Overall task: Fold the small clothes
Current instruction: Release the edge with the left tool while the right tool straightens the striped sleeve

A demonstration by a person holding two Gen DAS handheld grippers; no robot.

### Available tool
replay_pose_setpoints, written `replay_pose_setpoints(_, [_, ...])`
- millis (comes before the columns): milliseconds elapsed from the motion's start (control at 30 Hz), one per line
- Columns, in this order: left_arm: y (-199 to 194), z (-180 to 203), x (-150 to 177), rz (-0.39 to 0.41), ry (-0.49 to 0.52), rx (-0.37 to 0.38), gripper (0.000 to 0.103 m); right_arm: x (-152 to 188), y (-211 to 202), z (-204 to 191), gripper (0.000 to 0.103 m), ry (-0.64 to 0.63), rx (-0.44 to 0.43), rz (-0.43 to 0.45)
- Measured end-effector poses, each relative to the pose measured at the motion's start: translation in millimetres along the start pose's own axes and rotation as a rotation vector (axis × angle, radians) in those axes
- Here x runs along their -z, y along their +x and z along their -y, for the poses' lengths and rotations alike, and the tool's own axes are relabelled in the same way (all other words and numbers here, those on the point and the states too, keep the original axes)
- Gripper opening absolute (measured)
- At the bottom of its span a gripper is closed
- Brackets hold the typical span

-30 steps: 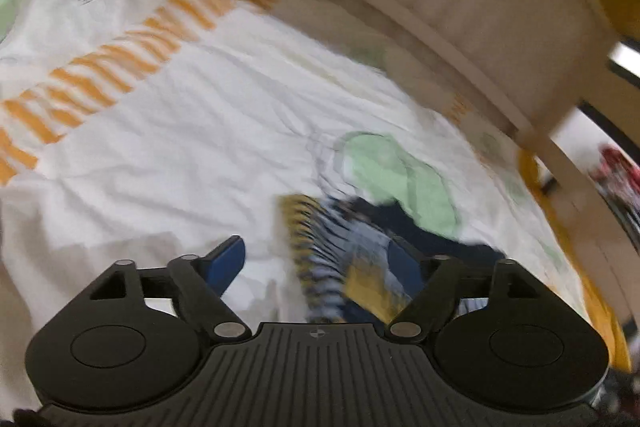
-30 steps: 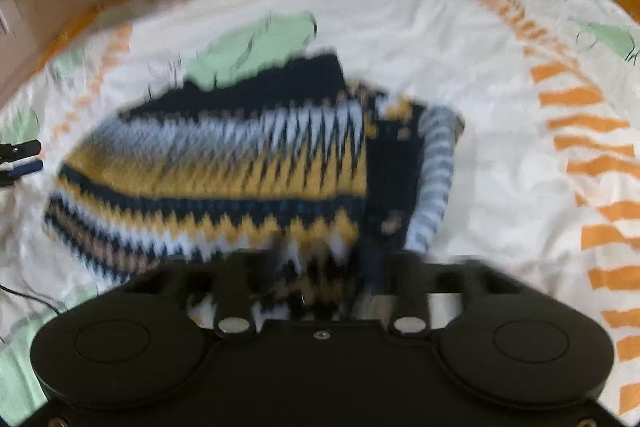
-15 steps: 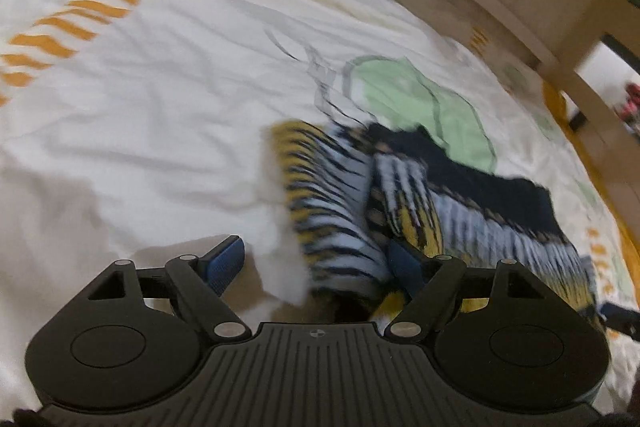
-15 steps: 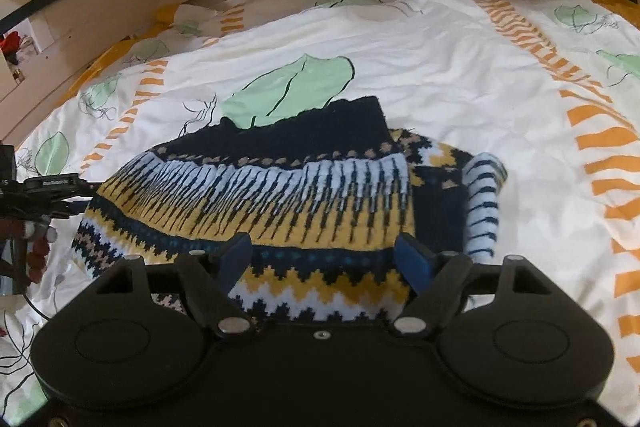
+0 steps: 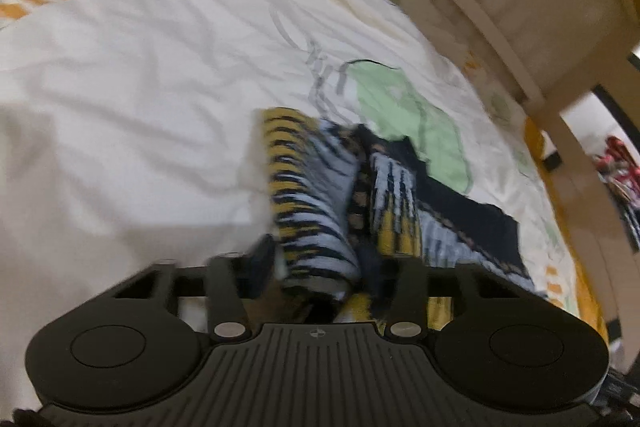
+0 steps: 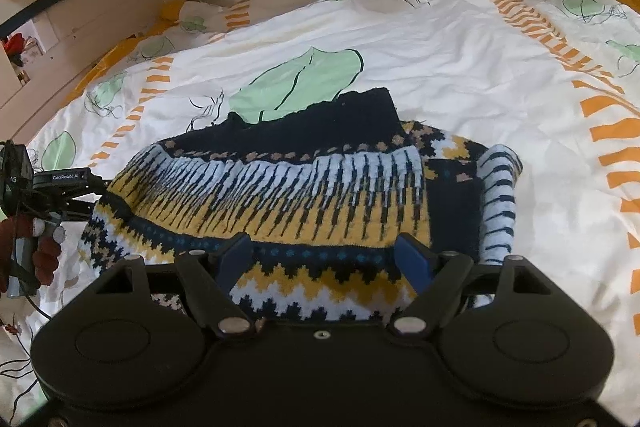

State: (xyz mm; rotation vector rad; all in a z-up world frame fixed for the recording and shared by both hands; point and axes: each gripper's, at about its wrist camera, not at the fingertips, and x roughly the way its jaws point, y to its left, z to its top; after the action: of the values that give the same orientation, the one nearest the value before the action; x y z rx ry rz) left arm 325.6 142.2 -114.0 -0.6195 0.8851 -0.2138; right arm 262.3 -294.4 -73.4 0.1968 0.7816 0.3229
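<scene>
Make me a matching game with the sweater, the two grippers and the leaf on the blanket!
Things:
1. sweater
2. left gripper
3. right gripper
4. big leaf print

Descriptions:
A. light green
B. open, above the sweater's hem
C. navy, yellow and white pattern
D. closing around a striped sleeve

Pairs: 1-C, 2-D, 3-B, 4-A
</scene>
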Motion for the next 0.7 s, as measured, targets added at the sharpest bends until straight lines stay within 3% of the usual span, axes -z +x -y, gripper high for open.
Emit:
replay_pose_setpoints(133, [-6,2,3,0.022,0.015,-0.022,0.014,-1,-1,0,0.080,0.004,-0.002,0.006])
replay_pose_setpoints(200, [-20,16,6,0.107,0.093,-0.091,0.007,-1,-2,1,0.080,0.006,-0.002,0.011])
replay_pose_setpoints(267, [-27,32,5,0.148,0.215,-0.086,0.007,-1,-4,2,0.080,0.011,-0.002,0.019])
replay_pose_setpoints(300, [-24,36,6,0.134,0.260,-0.119,0.007,-2,-4,4,0.080,0.013,-0.003,0.021])
replay_pose_setpoints(367, [-11,22,6,0.061,0.197,-0.151,0.008,-2,-4,5,0.080,0.021,0.003,0.023])
replay_pose_setpoints(433, [-3,5,6,0.026,0.106,-0.146,0.018,-3,-4,7,0.080,0.026,0.016,0.022])
replay_pose_setpoints(500, [-5,1,1,0.032,0.089,-0.153,0.029,-3,-5,10,0.080,0.034,0.034,0.023])
replay_pose_setpoints(533, [-8,2,-1,0.047,0.088,-0.167,0.037,-3,-6,12,0.080,0.041,0.044,0.028])
replay_pose_setpoints(700, [-32,19,1,0.185,0.130,-0.172,0.052,-5,-14,22,0.081,0.080,0.102,0.073])
